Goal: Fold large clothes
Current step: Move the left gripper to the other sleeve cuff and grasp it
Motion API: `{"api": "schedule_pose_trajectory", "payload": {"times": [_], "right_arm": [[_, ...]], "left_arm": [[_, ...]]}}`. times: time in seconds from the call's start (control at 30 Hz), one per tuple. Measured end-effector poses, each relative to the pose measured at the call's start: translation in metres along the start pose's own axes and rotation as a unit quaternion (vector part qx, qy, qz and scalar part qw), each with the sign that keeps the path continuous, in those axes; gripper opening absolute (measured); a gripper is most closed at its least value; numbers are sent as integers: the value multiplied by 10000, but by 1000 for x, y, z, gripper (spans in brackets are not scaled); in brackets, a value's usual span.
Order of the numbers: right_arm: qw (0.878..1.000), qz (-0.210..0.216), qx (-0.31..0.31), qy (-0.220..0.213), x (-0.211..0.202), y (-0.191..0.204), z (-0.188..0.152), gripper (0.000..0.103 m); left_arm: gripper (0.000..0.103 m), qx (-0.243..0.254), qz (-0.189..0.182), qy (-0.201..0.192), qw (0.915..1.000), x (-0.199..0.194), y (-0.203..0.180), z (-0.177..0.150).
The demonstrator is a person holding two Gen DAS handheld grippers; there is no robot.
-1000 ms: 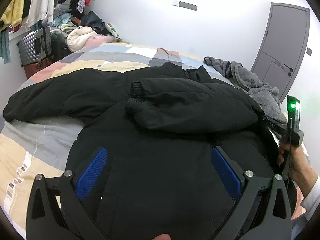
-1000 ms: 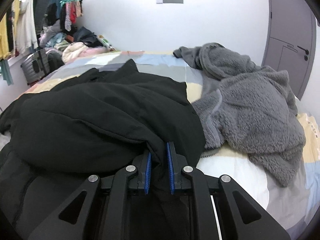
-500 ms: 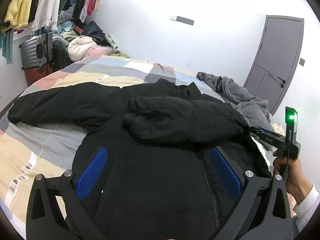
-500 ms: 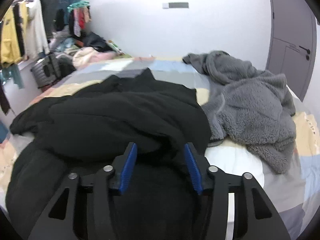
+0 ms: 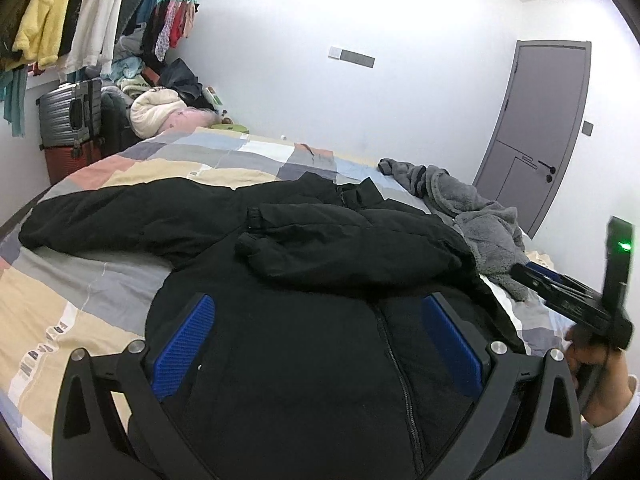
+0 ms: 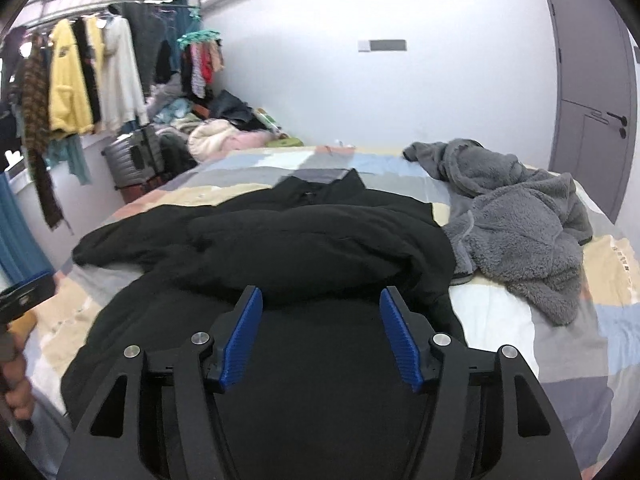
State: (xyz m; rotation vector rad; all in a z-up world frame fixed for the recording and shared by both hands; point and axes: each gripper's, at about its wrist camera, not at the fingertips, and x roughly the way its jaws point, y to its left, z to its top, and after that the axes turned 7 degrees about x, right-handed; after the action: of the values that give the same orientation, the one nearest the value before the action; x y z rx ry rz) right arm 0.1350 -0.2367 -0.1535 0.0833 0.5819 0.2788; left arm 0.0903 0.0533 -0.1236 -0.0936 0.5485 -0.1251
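Black jacket (image 5: 304, 352) lay flat, collar pointing away, one sleeve stretched left, left gripper (image 5: 316, 344) and right gripper (image 6: 320, 336) both spread wide, holding nothing

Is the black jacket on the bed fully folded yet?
Partly folded: the black jacket has one sleeve laid across its chest, the other sleeve still spread outward.

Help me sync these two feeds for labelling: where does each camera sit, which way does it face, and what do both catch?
Left wrist: on the left gripper, above the black jacket, facing up the bed toward the door; open blue pads low, the right gripper and its hand at the right edge.
Right wrist: on the right gripper, over the jacket hem facing the clothes rail; open pads low, the other hand at the left edge.
Shared: jacket, grey fleece, suitcase, door.
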Motion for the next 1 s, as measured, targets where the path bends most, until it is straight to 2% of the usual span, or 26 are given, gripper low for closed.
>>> {"api": "schedule_pose_trajectory", "payload": {"times": [0.1,0.3,0.37,0.5,0.73,0.87,1.0], "right_arm": [[9999,99,-60,-112,-20,10,-10,61],[9986,167,-301,-406,-53,35,-33,76],[9982,231,-330,-434,-59,41,-37,77],[9975,248,-383,-542,-66,48,-45,91],[9992,127,-253,-294,-53,45,-49,93],[9995,77,-187,-260,-52,42,-51,94],[9997,8,-143,-200,-48,41,-53,94]], "left_arm": [[103,73,23,-26,10000,-4,3,4],[103,-315,75,-154,9994,-13,29,11],[103,-318,203,-167,9992,-13,37,14],[103,-111,732,-285,9968,-11,55,28],[103,-583,1165,-283,9911,17,112,42],[103,-705,1359,-110,9882,39,141,43],[103,-1181,1286,-138,9845,43,188,50]]}}
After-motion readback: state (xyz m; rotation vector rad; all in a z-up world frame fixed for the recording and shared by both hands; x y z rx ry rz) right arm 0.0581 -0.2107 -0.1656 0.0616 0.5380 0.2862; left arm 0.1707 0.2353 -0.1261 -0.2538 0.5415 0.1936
